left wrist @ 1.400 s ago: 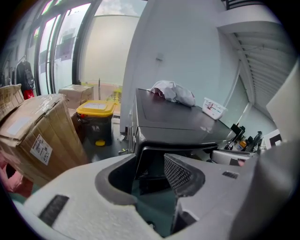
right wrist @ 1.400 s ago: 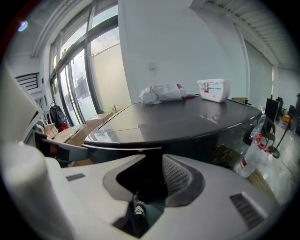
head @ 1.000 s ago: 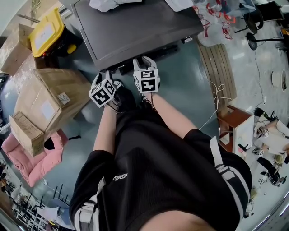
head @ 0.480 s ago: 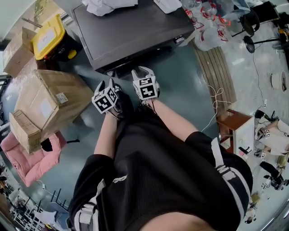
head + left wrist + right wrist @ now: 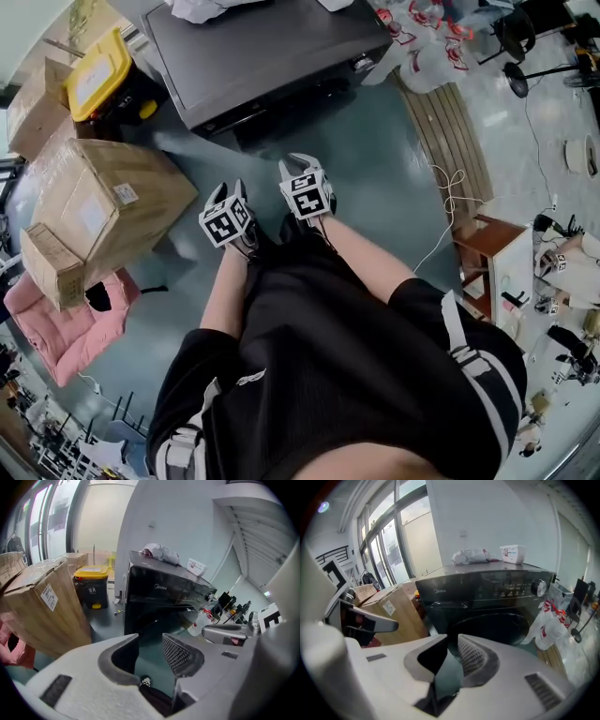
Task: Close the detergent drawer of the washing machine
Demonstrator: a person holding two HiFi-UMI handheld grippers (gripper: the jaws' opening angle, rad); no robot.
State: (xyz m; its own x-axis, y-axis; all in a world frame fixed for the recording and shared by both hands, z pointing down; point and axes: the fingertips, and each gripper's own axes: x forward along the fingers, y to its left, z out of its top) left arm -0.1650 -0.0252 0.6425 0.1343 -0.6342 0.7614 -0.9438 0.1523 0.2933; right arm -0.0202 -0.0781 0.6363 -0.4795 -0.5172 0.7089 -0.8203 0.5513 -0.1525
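The dark washing machine (image 5: pixel 272 56) stands at the top of the head view, a stretch of floor away from both grippers. In the right gripper view its front (image 5: pixel 487 602) faces me, and the detergent drawer (image 5: pixel 440 594) at the panel's left end looks flush with the panel. My left gripper (image 5: pixel 236 194) hangs over the floor, open and empty (image 5: pixel 150 641); its jaws have just been closing a little. My right gripper (image 5: pixel 302 167) is beside it, its jaws (image 5: pixel 452 644) have just been closing to a narrow gap with nothing between them.
Cardboard boxes (image 5: pixel 103 211) and a yellow-lidded bin (image 5: pixel 94 70) stand left of the machine, a pink cushion (image 5: pixel 66 328) below them. Wooden slats (image 5: pixel 450 122), plastic bags (image 5: pixel 422 37), a cable (image 5: pixel 450 206) and a small wooden stand (image 5: pixel 487 253) lie to the right.
Both grippers have drawn back from the machine's front, from right under its edge to a stretch of floor away. The right jaws stand closer together.
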